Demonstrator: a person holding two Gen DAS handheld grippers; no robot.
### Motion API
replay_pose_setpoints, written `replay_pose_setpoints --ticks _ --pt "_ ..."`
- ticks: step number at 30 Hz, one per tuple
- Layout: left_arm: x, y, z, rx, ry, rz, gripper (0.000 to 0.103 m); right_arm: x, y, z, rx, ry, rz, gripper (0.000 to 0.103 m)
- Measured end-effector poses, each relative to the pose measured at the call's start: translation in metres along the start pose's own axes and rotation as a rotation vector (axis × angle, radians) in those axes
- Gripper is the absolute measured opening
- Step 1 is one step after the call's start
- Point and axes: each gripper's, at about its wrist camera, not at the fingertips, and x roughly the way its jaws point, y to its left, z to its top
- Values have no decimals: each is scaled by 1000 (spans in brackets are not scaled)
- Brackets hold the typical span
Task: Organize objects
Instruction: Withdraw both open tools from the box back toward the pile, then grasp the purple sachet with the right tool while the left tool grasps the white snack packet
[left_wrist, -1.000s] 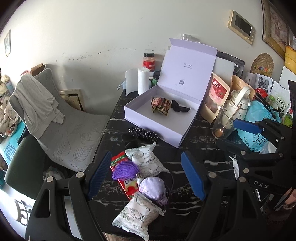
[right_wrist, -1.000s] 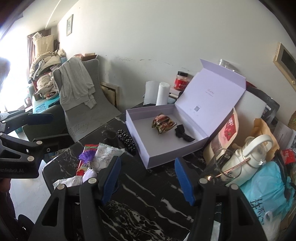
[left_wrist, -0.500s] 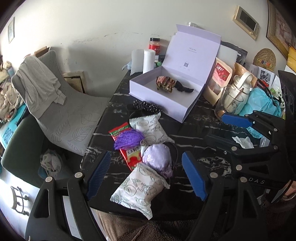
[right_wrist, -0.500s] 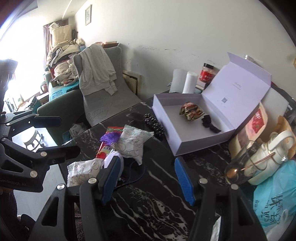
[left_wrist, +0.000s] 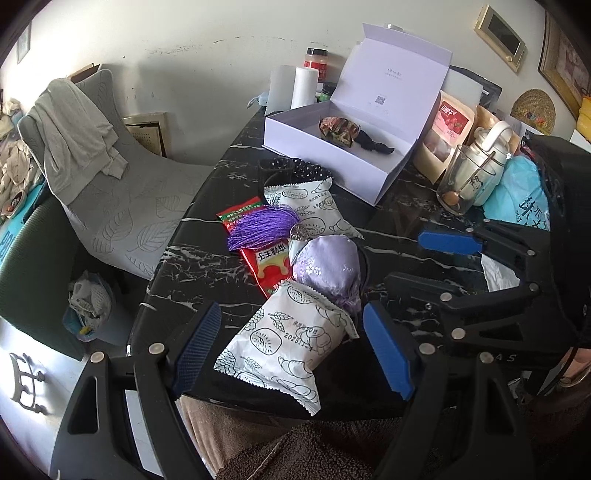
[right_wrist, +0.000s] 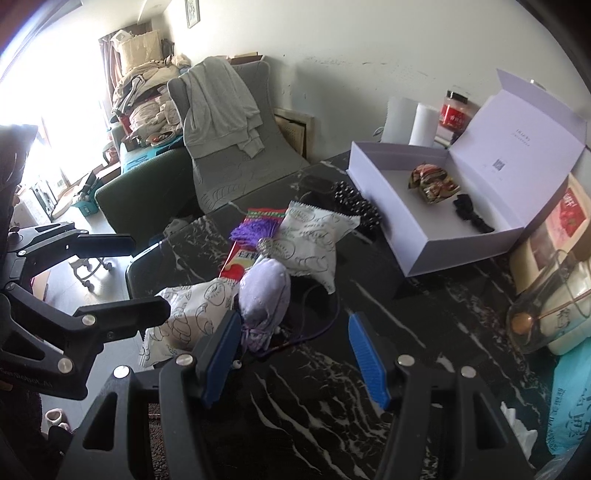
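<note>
**Snack packet framed by the left jaws**

Black marble bench (left_wrist: 406, 221) is cluttered near its front edge. A white snack packet (left_wrist: 284, 343) lies between the left gripper (left_wrist: 291, 350), jaws apart, untouched, its long axis slanting away rightward. The right gripper (right_wrist: 291, 354), jaws apart and empty, is seen beside a lilac pouch (right_wrist: 264, 291). Only the right view shows the pouch's cord; the lavender box (left_wrist: 343, 162) stands open beyond.

Daylight floods in from a blown-out window (right_wrist: 44, 122) at the upper left of the right wrist view, washing out detail there. The desk (left_wrist: 199, 258) is glossy and shows pale sheen. Both fisheye views bend straight lines strongly and darken to black at the corners. Focus is fairly sharp centrally.
</note>
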Motion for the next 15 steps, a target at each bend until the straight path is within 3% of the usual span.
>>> replay_pose_setpoints --ticks 15 --pt "35 20 -19 -3 48 -61 79 45 7 -1 -23 57 76 62"
